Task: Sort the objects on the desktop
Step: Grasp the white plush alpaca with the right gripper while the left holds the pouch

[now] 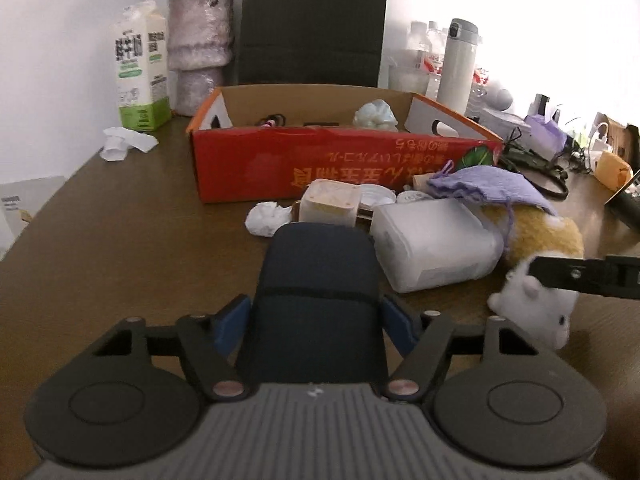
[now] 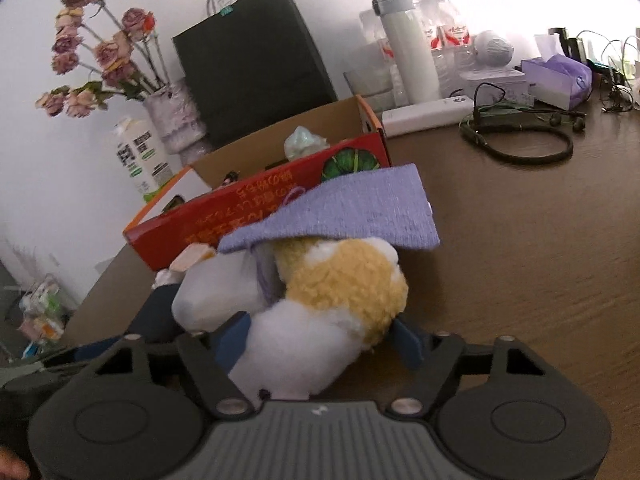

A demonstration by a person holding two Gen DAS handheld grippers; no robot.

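Observation:
My left gripper [image 1: 316,320] is shut on a dark blue case [image 1: 318,292], with both blue fingers pressed on its sides, just above the brown table. My right gripper [image 2: 320,340] has its blue fingers on either side of a white and yellow plush toy [image 2: 320,312]; the same toy [image 1: 536,252] shows at the right of the left wrist view. A purple knitted cloth [image 2: 344,216] lies over the toy. A red cardboard box [image 1: 340,160] stands open behind the pile, also seen in the right wrist view [image 2: 256,208].
A frosted white plastic box [image 1: 432,244], a small cream cube container [image 1: 330,204] and crumpled tissue [image 1: 266,218] lie in front of the red box. A milk carton [image 1: 142,68], vase [image 1: 200,48], thermos [image 1: 456,64], black headphones [image 2: 520,140] and tissue box [image 2: 560,80] stand around.

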